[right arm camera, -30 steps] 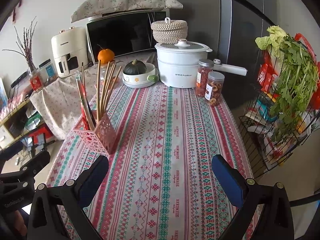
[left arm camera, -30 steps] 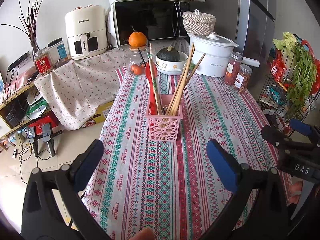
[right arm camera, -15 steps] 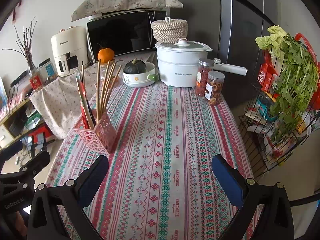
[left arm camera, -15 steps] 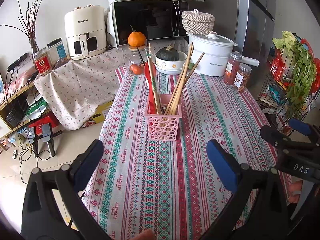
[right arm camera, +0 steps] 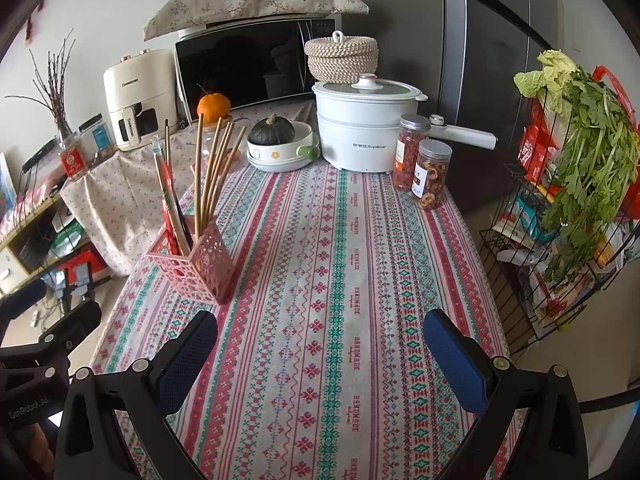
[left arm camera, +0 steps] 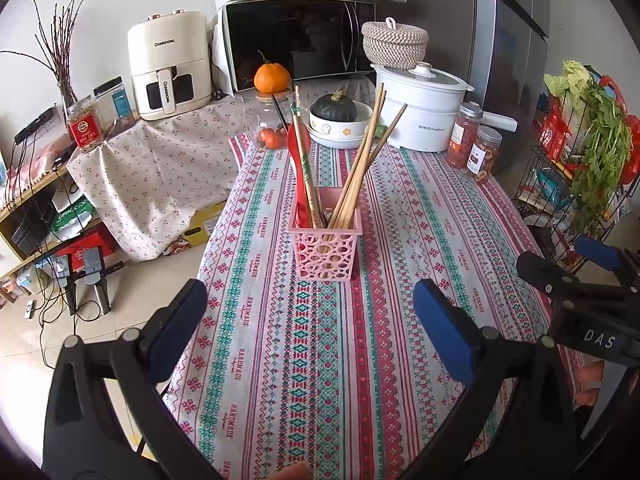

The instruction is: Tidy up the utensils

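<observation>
A pink perforated holder [left arm camera: 326, 250] [right arm camera: 198, 264] stands on the striped tablecloth [left arm camera: 320, 360] [right arm camera: 332, 300]. In it stand several wooden chopsticks [left arm camera: 362, 168] [right arm camera: 214, 172], a red spoon [left arm camera: 298, 160] and wrapped chopsticks [left arm camera: 306, 176] [right arm camera: 168, 200]. My left gripper [left arm camera: 310, 330] hangs open in front of the holder, nothing between its fingers. Open as well, my right gripper [right arm camera: 320, 354] hovers over the cloth to the right of the holder, and it also shows at the right edge of the left wrist view [left arm camera: 576, 272].
At the table's far end sit a white electric pot [right arm camera: 368, 132], two jars of dried fruit [right arm camera: 422, 164] and a bowl with a dark squash [right arm camera: 280, 148]. A wire rack with greens [right arm camera: 580, 184] stands to the right, a cloth-covered side shelf [left arm camera: 152, 168] to the left.
Both grippers have pulled back slightly from the holder and stay open. Nothing on the table has moved.
</observation>
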